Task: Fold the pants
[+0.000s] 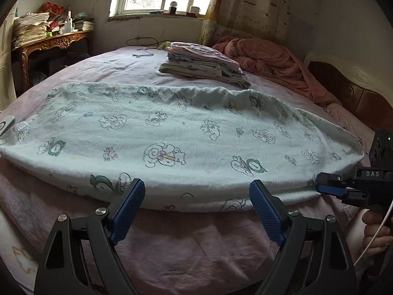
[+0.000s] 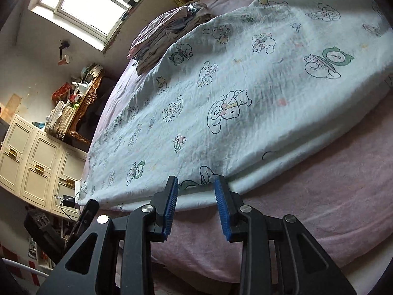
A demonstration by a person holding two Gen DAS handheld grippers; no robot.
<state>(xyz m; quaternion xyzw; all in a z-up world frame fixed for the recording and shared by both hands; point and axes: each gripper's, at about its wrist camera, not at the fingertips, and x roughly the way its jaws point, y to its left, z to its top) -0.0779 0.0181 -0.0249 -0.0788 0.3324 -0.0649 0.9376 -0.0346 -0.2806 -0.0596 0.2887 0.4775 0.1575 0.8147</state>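
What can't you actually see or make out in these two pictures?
- Left end of the pale blue cartoon-print cotton pants: cut off by the left wrist view's edge.
- Their underside and lower layers: hidden against the pink bed sheet.
- Items in the stack of folded clothes: too small to tell apart.
- Hand holding the right gripper: partly cut off, left wrist view.

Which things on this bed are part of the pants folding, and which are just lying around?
Part of the job:
- printed pants, spread flat
- left gripper, jaws open
- right gripper, jaws open

Lying about:
- stack of folded clothes
- pink quilt
- black cable
- papers on the side table
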